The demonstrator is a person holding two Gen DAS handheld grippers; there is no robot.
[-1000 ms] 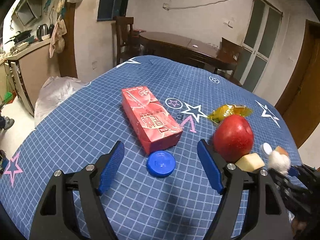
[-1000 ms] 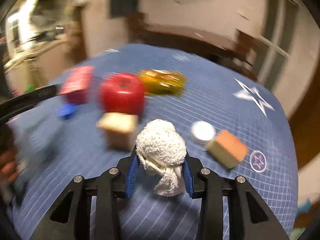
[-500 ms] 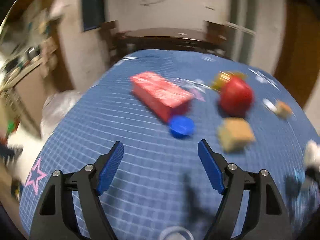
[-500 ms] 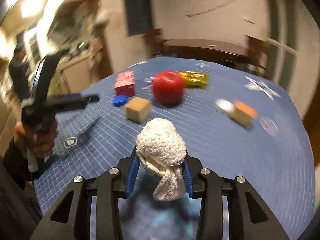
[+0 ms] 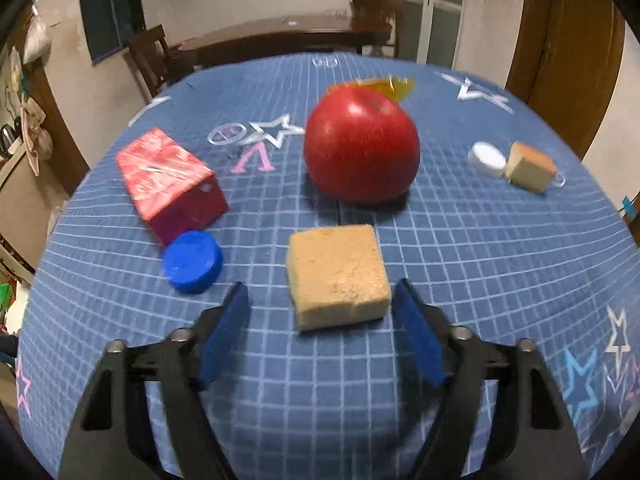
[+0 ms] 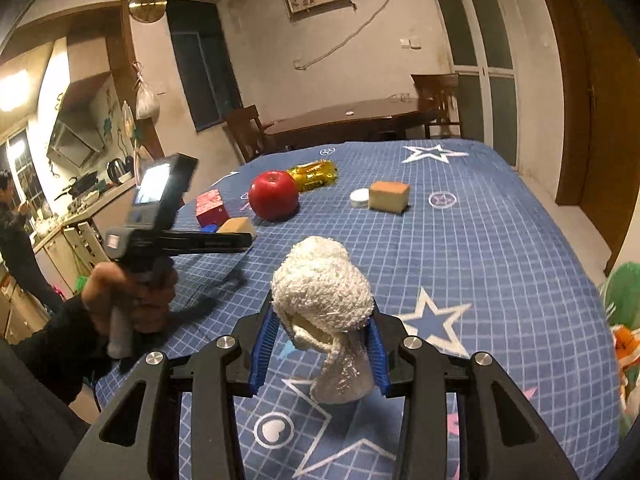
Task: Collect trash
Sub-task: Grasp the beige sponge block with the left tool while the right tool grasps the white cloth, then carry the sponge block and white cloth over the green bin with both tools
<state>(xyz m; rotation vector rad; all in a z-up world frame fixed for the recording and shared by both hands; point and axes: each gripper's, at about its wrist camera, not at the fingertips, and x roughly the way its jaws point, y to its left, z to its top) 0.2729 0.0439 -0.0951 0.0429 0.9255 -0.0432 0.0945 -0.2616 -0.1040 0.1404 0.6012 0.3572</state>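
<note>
Blue starred cloth covers the surface (image 5: pixel 500 264). Our left gripper (image 5: pixel 320 316) gapes wide around a tan sponge block (image 5: pixel 338 276) at lower centre. Our right gripper (image 6: pixel 320 344) clamps a white cloth wad (image 6: pixel 322 300).

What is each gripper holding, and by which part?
Right gripper: the white wad, pinched across its lower middle. Left gripper: nothing; open around the tan block.
</note>
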